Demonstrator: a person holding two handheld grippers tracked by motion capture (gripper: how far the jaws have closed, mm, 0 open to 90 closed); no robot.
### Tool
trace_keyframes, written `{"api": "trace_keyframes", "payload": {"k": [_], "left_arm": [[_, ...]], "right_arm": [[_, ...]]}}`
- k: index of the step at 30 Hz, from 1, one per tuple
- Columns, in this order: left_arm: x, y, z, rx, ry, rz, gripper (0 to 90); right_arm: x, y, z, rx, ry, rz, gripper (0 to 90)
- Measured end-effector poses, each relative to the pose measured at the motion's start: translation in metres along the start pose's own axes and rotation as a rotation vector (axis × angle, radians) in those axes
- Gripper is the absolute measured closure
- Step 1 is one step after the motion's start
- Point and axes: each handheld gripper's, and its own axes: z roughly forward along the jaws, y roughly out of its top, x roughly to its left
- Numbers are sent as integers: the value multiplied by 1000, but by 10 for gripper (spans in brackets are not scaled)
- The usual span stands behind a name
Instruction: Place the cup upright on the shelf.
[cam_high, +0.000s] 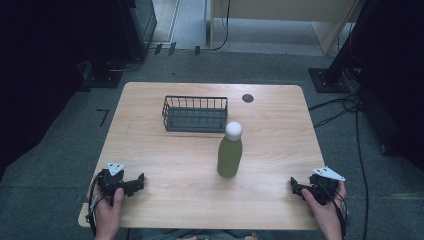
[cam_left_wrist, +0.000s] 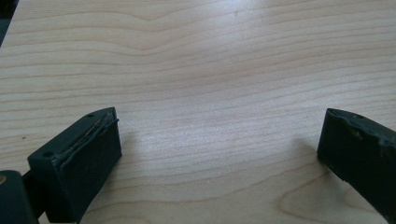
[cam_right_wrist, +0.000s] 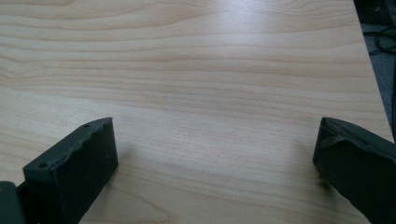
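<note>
Both grippers, left (cam_high: 141, 178) and right (cam_high: 293, 184), rest at the near worktop (cam_high: 165, 150) edge, fingers (cam_left_wrist: 77, 161) wide and empty, likely a ready pose. The bottle (cam_high: 230, 151) stands upright ahead, between them, well apart; the basket (cam_high: 195, 114) sits just beyond it.

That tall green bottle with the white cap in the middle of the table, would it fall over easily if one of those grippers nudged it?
Probably, if pushed high up: the green bottle stands upright, tall over a narrow base. Its smooth, rounded body looks rigid and perhaps slippery between flat pads. Once tipped, it would likely roll across the table. Its weight can't be judged.
</note>
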Motion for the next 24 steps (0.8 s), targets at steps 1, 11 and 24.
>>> {"api": "trace_keyframes", "payload": {"k": [1,11,24], "left_arm": [[0,0,0,0,0,0,0],[0,0,0,0,0,0,0],[0,0,0,0,0,0,0]], "right_arm": [[0,0,0,0,-7,6,0],[15,4,-9,-33,42,31,0],[54,22,-32,-152,126,35,0]]}}
